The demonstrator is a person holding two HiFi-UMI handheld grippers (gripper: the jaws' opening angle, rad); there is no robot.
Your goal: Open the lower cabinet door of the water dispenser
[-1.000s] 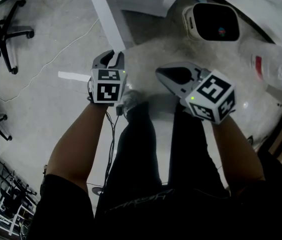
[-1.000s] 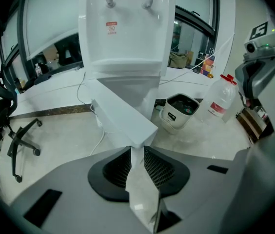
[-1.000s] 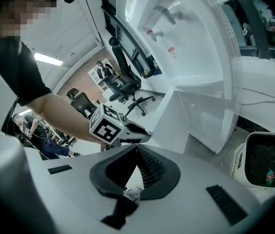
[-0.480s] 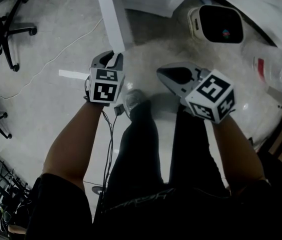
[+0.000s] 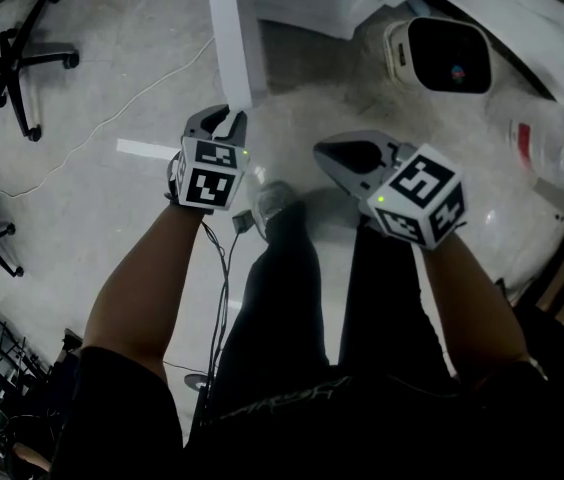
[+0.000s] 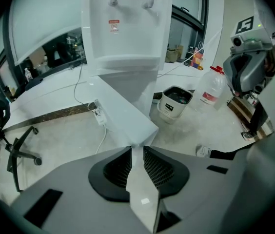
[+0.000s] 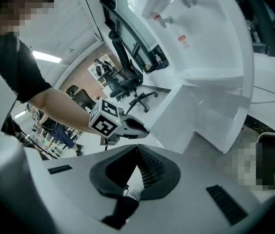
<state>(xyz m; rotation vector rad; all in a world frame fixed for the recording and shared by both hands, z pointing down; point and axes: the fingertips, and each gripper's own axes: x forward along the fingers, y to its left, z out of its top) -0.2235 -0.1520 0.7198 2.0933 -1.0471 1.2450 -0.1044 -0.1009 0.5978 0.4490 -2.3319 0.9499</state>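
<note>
The left tongs (image 6: 137, 149) pinch the free edge of the water dispenser's (image 6: 126, 38) swung-out lower door (image 6: 120, 113). The right tongs (image 7: 137, 150) are closed and hold nothing.

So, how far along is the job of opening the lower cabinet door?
Done: the lower door stands swung out from the water dispenser. In hand: the left gripper clamps its free edge. Left: perhaps a wider swing, then release. The right gripper is empty.

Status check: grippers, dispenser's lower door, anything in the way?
Left gripper clamped on lower cabinet door edge; right gripper shut, empty. Door swung open off water dispenser. Bin and bottle stand clear of it.
</note>
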